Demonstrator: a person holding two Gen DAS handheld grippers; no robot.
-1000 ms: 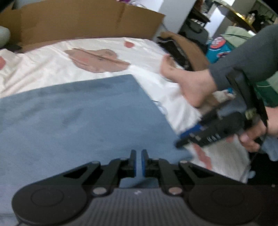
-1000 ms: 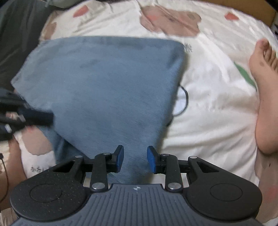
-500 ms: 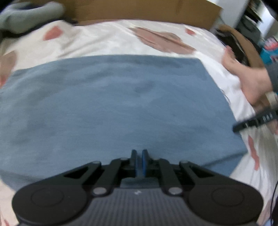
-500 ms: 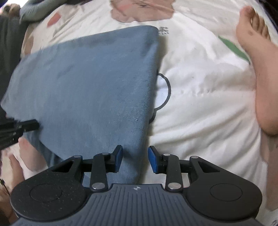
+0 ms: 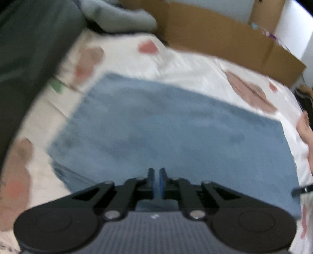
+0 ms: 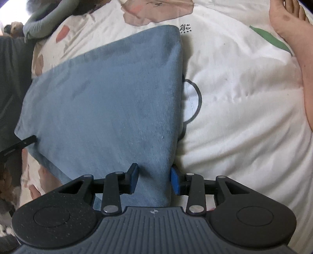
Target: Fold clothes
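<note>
A blue cloth (image 5: 176,127) lies folded flat on the white patterned bedsheet (image 6: 244,97). My left gripper (image 5: 156,181) is shut, its fingers over the cloth's near edge; I cannot tell whether fabric is pinched between them. In the right wrist view its black tip (image 6: 27,141) touches the left edge of the cloth (image 6: 109,97). My right gripper (image 6: 154,175) is open, with the cloth's right folded edge lying between its blue pads. In the left wrist view, only the tip of the right gripper (image 5: 302,189) shows, at the right.
A person's bare foot (image 6: 289,25) rests on the sheet right of the cloth. A cardboard panel (image 5: 215,33) stands along the far side of the bed. Dark fabric (image 5: 23,58) and a grey garment (image 5: 117,17) lie at the left.
The left wrist view has swung leftward along the cloth, gripper still shut. The right gripper has moved in so that the cloth's right edge sits between its open fingers.
</note>
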